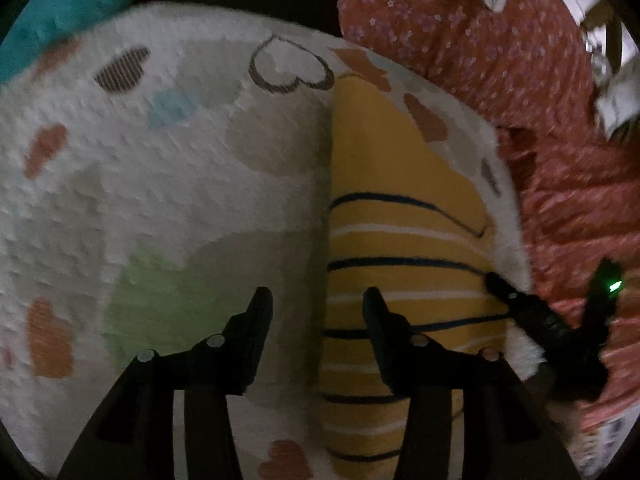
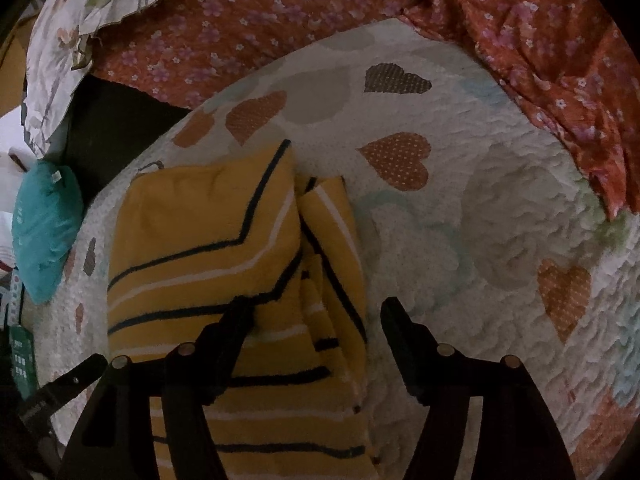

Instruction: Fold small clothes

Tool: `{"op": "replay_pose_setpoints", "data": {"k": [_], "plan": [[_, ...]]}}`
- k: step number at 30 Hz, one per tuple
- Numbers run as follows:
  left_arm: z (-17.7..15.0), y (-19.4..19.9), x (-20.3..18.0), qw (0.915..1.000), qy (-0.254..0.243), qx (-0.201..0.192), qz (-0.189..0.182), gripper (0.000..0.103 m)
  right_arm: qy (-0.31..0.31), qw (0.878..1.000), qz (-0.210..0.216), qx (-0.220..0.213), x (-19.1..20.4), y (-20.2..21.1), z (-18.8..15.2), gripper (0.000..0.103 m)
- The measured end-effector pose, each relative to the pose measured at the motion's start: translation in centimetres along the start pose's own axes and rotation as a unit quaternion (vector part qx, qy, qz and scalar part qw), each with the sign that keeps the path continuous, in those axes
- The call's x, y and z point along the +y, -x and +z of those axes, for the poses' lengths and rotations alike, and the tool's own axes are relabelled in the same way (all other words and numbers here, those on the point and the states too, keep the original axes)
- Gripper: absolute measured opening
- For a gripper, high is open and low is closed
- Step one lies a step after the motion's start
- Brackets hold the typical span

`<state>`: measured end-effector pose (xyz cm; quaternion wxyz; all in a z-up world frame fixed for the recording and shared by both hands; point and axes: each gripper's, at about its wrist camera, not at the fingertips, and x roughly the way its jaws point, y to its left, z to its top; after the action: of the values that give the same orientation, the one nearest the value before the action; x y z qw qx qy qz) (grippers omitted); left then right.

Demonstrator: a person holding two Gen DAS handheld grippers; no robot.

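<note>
A yellow garment with dark and white stripes (image 1: pixel 400 216) lies folded on a white quilt with heart patches (image 1: pixel 160 184). My left gripper (image 1: pixel 318 300) is open and empty, hovering over the garment's left edge. In the right wrist view the garment (image 2: pixel 208 240) shows a folded flap on its right side. My right gripper (image 2: pixel 316 308) is open and empty over the garment's right part. The right gripper's fingers also show in the left wrist view (image 1: pixel 504 292) at the garment's right edge.
An orange floral bedspread (image 2: pixel 320 12) surrounds the quilt (image 2: pixel 480 200). A teal cloth (image 2: pixel 44 232) lies at the quilt's left edge, also in the left wrist view (image 1: pixel 68 4). A floral pillow (image 2: pixel 80 20) lies at far left.
</note>
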<state>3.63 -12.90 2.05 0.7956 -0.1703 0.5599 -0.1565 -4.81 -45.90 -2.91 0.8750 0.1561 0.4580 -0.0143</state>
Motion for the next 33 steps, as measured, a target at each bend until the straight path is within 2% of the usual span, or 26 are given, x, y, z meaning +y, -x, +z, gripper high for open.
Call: {"op": "replay_pose_setpoints", "data": {"k": [1, 6, 11, 12, 13, 15, 17, 19, 21, 28, 33], "plan": [[0.3, -0.2, 0.3, 0.9998, 0.006, 0.005, -0.018, 0.052, -0.001, 1.0, 0.004, 0.0, -0.1, -0.1, 0.2, 0.074], [1.3, -1.4, 0.7, 0.998, 0.006, 0.012, -0.061, 0.059, -0.015, 0.999, 0.036, 0.013, -0.8, -1.3, 1.0, 0.076], [1.4, -4.5, -1.4, 0.9915, -0.028, 0.055, -0.115, 0.062, -0.037, 0.995, 0.081, 0.035, -1.6, -3.0, 1.5, 0.079], [1.3, -5.0, -1.8, 0.9905, -0.031, 0.061, -0.12, 0.068, -0.042, 0.994, 0.092, 0.041, -1.7, -3.4, 1.5, 0.079], [1.2, -5.6, -2.0, 0.9894, -0.028, 0.068, -0.125, 0.069, -0.047, 0.993, 0.103, 0.045, -1.8, -3.8, 1.4, 0.082], [1.1, -6.6, -2.0, 0.9866, -0.013, 0.084, -0.14, 0.069, -0.053, 0.991, 0.113, 0.045, -1.8, -4.2, 1.3, 0.08], [1.3, -6.8, -1.8, 0.985, 0.004, 0.09, -0.148, 0.06, -0.057, 0.988, 0.135, 0.049, -1.4, -4.4, 1.3, 0.055], [1.5, -6.4, -1.8, 0.9837, 0.012, 0.088, -0.156, 0.042, -0.054, 0.987, 0.141, 0.047, -0.6, -4.0, 1.4, 0.042], [1.6, -5.5, -1.9, 0.9837, 0.01, 0.08, -0.161, 0.036, -0.041, 0.989, 0.135, 0.038, 0.3, -3.3, 1.5, 0.036], [2.3, -2.2, -2.7, 0.9887, -0.01, 0.032, -0.146, 0.034, -0.017, 0.988, 0.154, 0.005, 3.3, -0.9, 1.7, 0.031], [3.4, 0.0, -1.0, 0.9896, 0.0, -0.002, -0.144, 0.034, -0.001, 0.985, 0.174, -0.013, 6.2, -0.3, 1.8, 0.031]]}}
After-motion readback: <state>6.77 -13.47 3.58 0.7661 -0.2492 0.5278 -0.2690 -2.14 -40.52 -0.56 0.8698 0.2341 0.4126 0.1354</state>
